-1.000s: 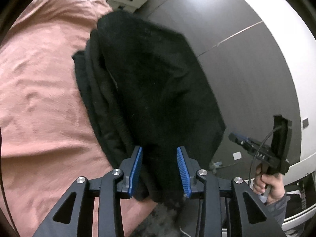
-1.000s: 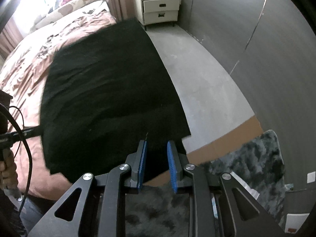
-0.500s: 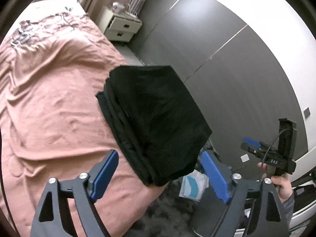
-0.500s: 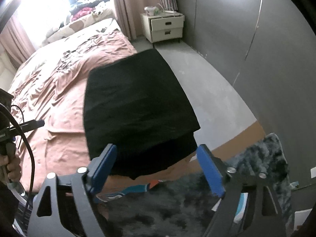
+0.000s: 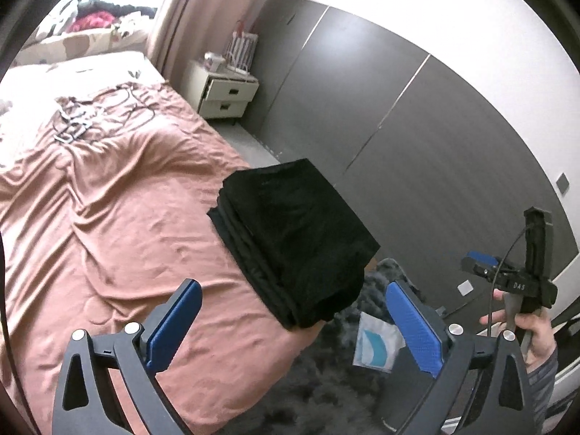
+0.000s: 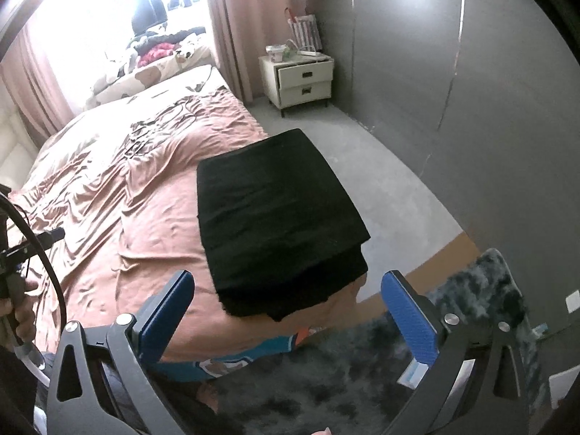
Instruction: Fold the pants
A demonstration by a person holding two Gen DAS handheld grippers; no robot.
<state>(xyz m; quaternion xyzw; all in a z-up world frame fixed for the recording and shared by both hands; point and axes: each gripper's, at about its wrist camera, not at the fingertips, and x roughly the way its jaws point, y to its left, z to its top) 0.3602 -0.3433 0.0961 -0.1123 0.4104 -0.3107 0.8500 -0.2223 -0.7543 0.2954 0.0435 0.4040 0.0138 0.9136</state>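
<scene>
I am holding my left gripper (image 5: 293, 330) over the edge of the bed (image 5: 108, 217). Its jaws are opening wide, and nothing is sitting between them. My right gripper (image 6: 286, 322) is doing the same thing: its jaws are opening wide, with nothing in them.

The black pants (image 5: 293, 239) are lying on the pink bed cover, right at the corner of the bed nearest me. They are making a thick, tidy stack with many layers. One end is hanging a little way over the bed's edge, above the dark fuzzy rug (image 6: 471, 319) on the floor. Both grippers are sitting a bit away from the pants and are not touching them.

I am thinking the folding is almost finished. This looks like the letting-go step, when I am leaving the stack alone.

Next, I am guessing there is not much to do. Maybe I am only needing to check the stack is neat. If I am fixing it, I should be pushing the hanging end gently onto the bed, so the layers are not sliding apart.
</scene>
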